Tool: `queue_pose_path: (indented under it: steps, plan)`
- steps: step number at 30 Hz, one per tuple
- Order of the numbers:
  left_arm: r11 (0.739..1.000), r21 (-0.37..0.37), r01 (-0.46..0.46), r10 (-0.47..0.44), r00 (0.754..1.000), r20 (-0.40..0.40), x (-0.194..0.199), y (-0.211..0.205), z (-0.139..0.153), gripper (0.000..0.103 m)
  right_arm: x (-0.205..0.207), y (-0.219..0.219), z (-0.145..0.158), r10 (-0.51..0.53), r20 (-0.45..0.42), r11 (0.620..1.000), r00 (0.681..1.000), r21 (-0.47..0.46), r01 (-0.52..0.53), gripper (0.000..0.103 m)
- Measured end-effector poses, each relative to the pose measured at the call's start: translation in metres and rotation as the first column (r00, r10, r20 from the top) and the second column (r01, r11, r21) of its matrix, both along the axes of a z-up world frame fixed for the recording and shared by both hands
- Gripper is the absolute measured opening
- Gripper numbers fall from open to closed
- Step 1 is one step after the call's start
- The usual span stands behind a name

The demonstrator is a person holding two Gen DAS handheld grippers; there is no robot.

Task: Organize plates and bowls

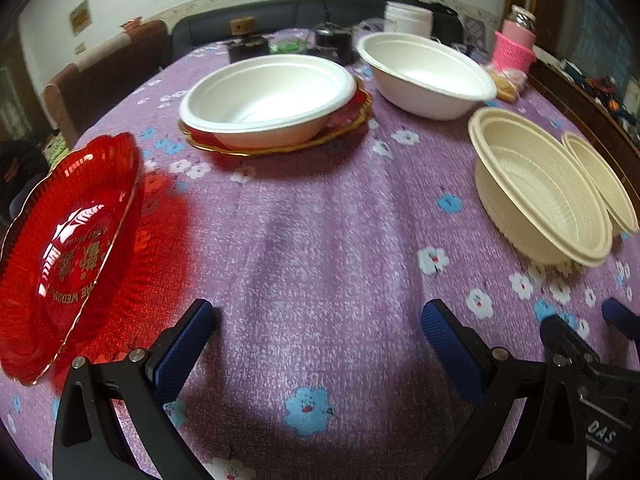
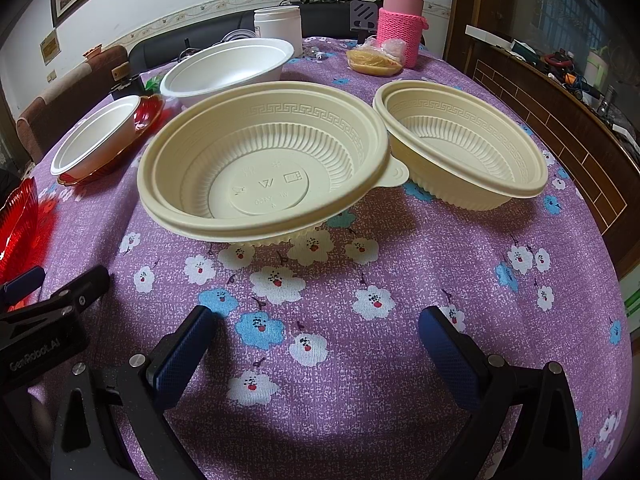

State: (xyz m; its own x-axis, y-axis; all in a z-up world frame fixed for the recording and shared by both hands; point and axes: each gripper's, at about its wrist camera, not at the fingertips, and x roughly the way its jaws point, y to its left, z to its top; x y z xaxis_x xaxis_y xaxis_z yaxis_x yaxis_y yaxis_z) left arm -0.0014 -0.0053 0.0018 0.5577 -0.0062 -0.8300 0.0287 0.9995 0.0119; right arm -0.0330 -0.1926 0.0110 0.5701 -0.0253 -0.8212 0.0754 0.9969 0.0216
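Note:
A red plate [image 1: 68, 248] lies at the left of the purple flowered table [image 1: 320, 248]. A white bowl [image 1: 268, 100] sits on a second red plate [image 1: 352, 114] beyond it. Another white bowl [image 1: 428, 76] stands farther right. Two cream bowls, a large one [image 2: 260, 164] and a smaller one [image 2: 460, 148], sit ahead of my right gripper [image 2: 316, 334]. My left gripper [image 1: 318, 326] is open and empty over bare cloth, right of the red plate. My right gripper is open and empty, short of the large cream bowl.
A pink-sleeved flask [image 2: 402, 20], a white jar [image 2: 278, 24] and a bag of food [image 2: 376, 60] stand at the table's far edge. A wooden cabinet [image 2: 560, 120] runs along the right. Chairs [image 1: 104, 76] stand at the far left.

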Motion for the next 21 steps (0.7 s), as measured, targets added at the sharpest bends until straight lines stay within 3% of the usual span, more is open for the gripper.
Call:
queue_pose_path:
  steps: [8,13,15,17,21]
  plan:
    - [0.994,-0.01,0.11,-0.111,0.992,-0.057,-0.029,-0.008,0.002,0.103,0.0,0.003,0.0,0.013,-0.027,1.0,1.0,-0.008,-0.013,0.102]
    - [0.98,-0.13,0.151,-0.145,0.988,0.05,-0.071,0.0,0.025,0.096,-0.003,-0.001,0.001,0.03,-0.013,1.0,0.999,0.007,-0.029,0.102]
    - [0.973,-0.174,0.152,-0.134,0.985,0.112,-0.093,0.012,0.046,0.096,-0.009,-0.003,0.006,0.026,0.024,0.999,0.999,0.021,-0.026,0.098]
    - [0.965,-0.215,0.15,-0.113,0.978,0.175,-0.11,0.026,0.066,0.096,-0.03,-0.01,0.026,-0.021,0.153,1.0,0.988,0.02,0.018,0.098]
    - [0.952,-0.271,0.143,-0.062,0.955,0.289,-0.148,0.063,0.12,0.095,-0.073,-0.011,0.063,-0.054,0.302,0.998,0.952,0.057,0.038,0.098]
